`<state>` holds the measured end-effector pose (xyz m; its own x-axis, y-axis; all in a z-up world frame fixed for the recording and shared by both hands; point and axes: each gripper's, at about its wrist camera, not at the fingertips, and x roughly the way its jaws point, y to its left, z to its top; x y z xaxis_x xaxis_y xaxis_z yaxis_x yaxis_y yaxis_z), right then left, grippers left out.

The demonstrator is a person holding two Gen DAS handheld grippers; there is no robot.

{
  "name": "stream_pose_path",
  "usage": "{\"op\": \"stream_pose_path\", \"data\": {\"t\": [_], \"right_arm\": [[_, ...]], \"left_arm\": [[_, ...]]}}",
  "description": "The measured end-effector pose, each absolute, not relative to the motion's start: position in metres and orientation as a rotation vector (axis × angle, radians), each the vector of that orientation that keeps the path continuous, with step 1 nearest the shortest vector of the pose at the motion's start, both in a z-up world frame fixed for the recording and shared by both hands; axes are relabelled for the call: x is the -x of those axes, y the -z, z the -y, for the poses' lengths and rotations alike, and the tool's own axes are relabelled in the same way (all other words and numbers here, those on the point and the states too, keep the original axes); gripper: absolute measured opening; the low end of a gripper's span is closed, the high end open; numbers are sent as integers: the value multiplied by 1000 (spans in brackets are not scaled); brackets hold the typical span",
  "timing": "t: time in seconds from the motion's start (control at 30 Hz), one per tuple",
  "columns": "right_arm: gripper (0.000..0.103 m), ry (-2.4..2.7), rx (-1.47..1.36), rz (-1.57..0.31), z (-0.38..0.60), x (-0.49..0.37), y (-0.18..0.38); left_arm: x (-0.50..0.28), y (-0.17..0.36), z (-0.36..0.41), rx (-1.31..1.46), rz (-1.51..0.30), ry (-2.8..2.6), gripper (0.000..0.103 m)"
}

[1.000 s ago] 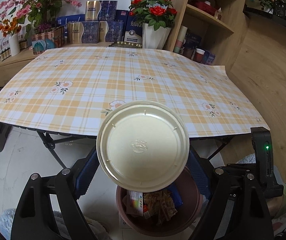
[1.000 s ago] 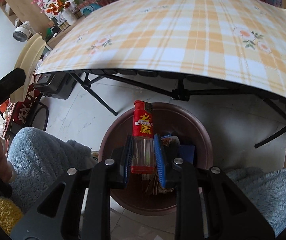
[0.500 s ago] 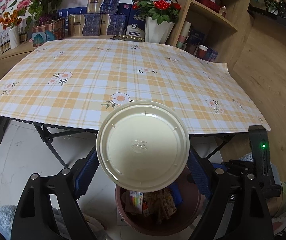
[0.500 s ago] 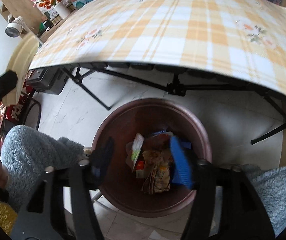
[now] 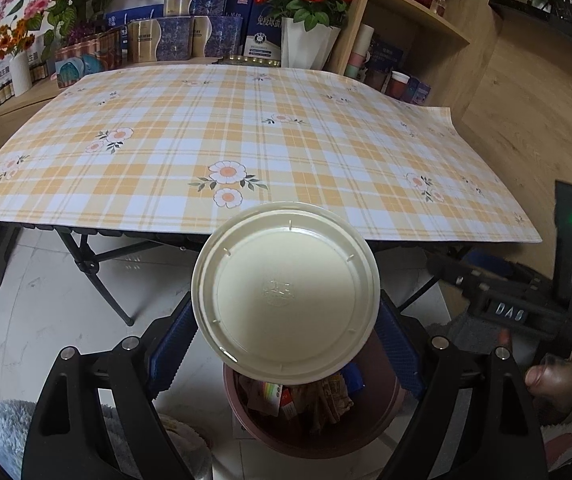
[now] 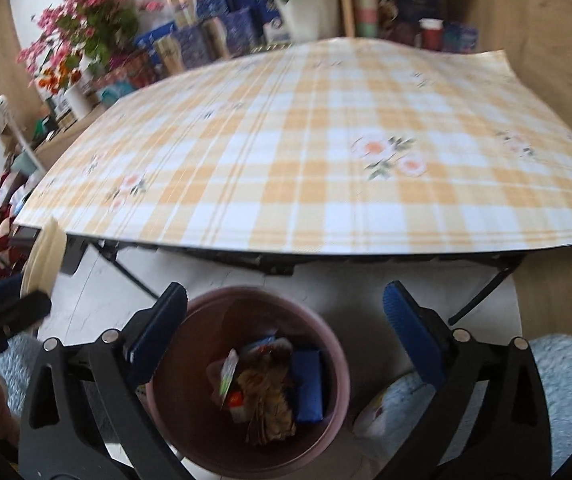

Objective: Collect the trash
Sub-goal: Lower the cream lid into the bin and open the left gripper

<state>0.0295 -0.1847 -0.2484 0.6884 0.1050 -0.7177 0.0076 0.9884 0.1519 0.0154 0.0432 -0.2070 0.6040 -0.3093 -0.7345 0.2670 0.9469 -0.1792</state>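
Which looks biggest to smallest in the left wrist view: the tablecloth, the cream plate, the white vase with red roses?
1. Tablecloth
2. Cream plate, enlarged by nearness to the camera
3. White vase, far off

The trash bin point(image 6: 246, 380) stands open-topped on the floor just before the desk point(image 6: 325, 160) edge; wrappers point(image 6: 270, 396) fill its bottom, and the desk's legs point(image 6: 134, 280) cross behind.

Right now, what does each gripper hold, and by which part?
The left gripper holds a cream plate by opposite edges of its rim. The right gripper, jaws opening, holds nothing.
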Motion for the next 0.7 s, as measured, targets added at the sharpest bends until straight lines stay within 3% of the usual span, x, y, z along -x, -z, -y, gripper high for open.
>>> {"op": "stream_pose_path", "data": {"t": [0.7], "right_arm": [[97,-54,-236,-792,206,-33,256]], "left_arm": [[-19,247,5,-135,-993,386,84]]}}
